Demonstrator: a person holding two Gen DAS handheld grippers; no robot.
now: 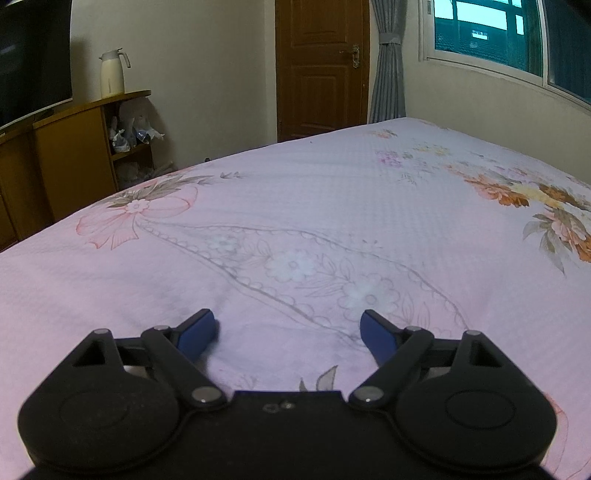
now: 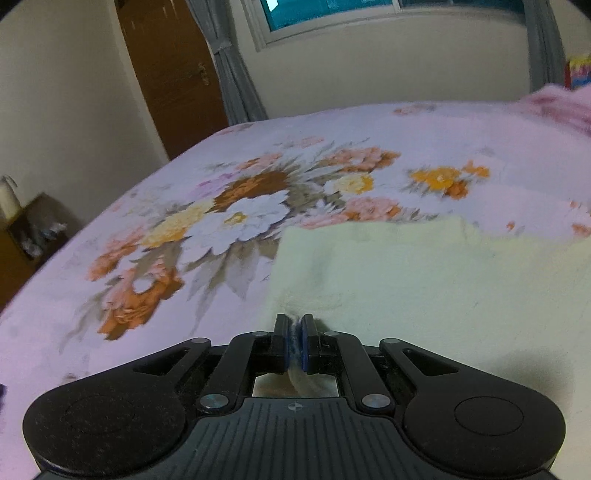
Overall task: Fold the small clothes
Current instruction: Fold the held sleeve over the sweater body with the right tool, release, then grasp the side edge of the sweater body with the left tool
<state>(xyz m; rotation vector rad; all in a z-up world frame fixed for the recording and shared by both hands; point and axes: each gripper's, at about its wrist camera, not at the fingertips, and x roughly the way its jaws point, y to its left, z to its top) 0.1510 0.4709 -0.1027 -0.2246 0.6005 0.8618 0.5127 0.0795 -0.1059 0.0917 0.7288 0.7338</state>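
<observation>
Cloth point(image 2: 424, 280), pale yellow-green and fleecy, is lying spread on the bed point(image 2: 110, 350) in the right wrist view, covering the right half of the foreground over the flowered sheet. Right gripper point(image 2: 294, 341) is pinching the cloth's near left corner: its blue-padded fingers point(image 2: 306, 343) are standing together, clamped on a tuft of the fabric that is showing between them. The far edge of the cloth is running roughly straight across, with one small notch to the right. A door point(image 2: 173, 70), a grey curtain point(image 2: 236, 74) and a window point(image 2: 332, 11) are showing beyond the bed.

Left wrist view: left gripper point(image 1: 288, 332) is hanging just above the sheet, its fingers point(image 1: 195, 332) spread wide apart with only bare bedding between them. The cloth is not appearing in this view. A cabinet point(image 1: 70, 155) is standing left of the bed, carrying a white jug point(image 1: 112, 72).
</observation>
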